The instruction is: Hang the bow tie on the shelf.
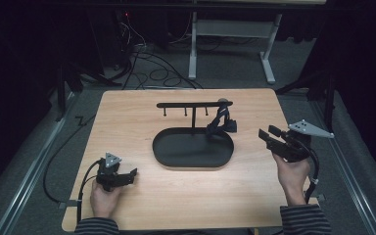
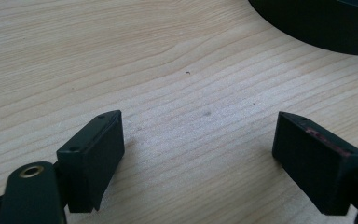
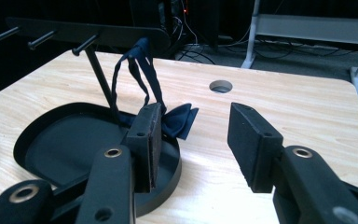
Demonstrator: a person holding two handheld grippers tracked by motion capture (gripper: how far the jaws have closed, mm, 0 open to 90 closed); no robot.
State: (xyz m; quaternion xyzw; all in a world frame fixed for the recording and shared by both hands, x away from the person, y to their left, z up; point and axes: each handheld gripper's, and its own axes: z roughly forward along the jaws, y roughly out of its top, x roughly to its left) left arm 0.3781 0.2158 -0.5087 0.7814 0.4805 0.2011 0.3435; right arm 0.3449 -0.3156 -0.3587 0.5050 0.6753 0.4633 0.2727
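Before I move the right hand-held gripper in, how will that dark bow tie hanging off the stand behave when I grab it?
The bow tie is probably floppy: its strap droops in loose loops from the stand's bar. It looks like light cloth, so it should lift easily. The strap may snag on the bar, and pulling sideways could tip the stand's tray.

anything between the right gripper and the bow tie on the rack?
Nothing visible. The right gripper is open, aimed at the bow tie hanging from the rack; just bare table and the tray's rim below.

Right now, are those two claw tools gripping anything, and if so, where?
Nothing is held. The left gripper and right gripper both stand open and empty; the dark bow tie hangs from the rack, untouched.
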